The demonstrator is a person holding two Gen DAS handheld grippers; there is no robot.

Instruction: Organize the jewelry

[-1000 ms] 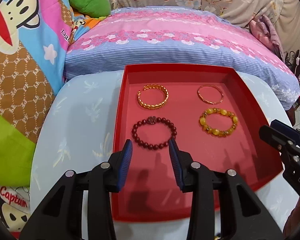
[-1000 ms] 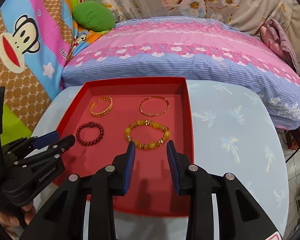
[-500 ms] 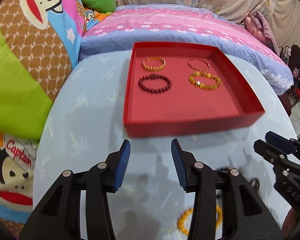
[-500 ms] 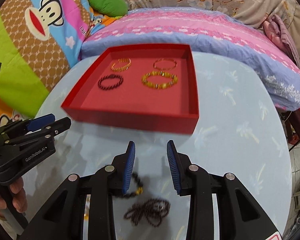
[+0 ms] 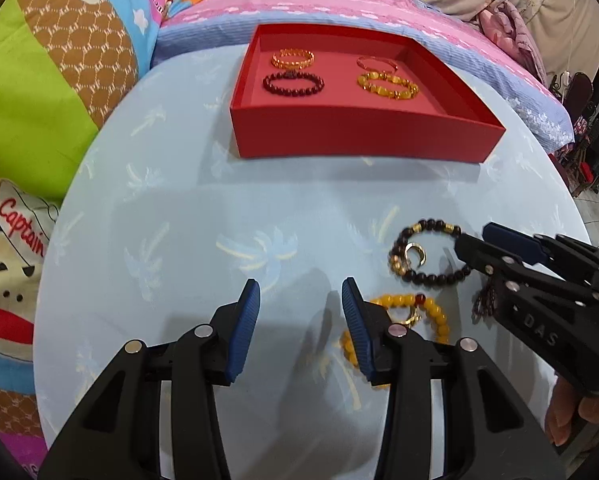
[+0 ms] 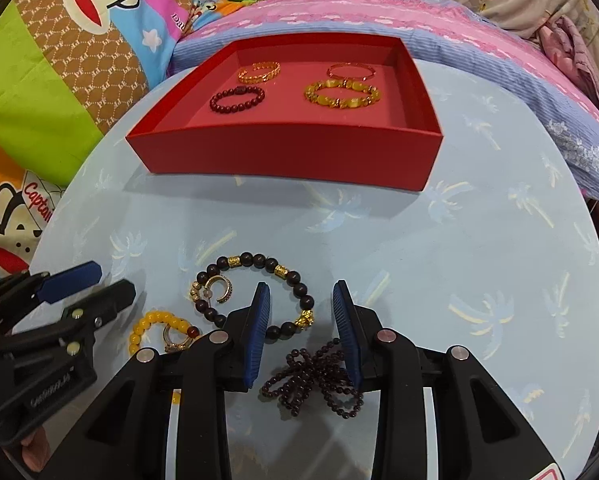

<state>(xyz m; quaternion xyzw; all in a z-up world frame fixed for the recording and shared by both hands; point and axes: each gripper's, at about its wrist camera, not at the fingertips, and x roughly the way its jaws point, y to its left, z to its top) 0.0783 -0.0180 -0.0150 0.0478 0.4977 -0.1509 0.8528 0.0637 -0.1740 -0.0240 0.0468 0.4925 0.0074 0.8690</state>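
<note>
A red tray (image 5: 363, 136) (image 6: 291, 156) at the table's far side holds several bracelets: a gold link one (image 5: 292, 58), a dark red beaded one (image 5: 293, 82), a thin gold bangle (image 5: 377, 64) and a yellow beaded one (image 5: 387, 86). On the table lie a dark beaded bracelet with gold beads (image 6: 275, 268) (image 5: 427, 276), a gold open ring (image 6: 219, 288), a yellow beaded bracelet (image 6: 159, 320) (image 5: 431, 308) and a tangled dark red bead strand (image 6: 315, 376). My left gripper (image 5: 299, 320) is open and empty. My right gripper (image 6: 301, 332) is open above the strand and the dark bracelet.
The round table (image 5: 219, 220) has a light blue palm-print cloth. A bed with a pink and blue cover (image 6: 379, 16) lies behind it. Cartoon monkey cushions (image 6: 59, 40) stand at the left. The table's right edge drops to the floor.
Both grippers have pulled back from over the tray to the table's near side. The loose jewelry on the table has come into view beneath them.
</note>
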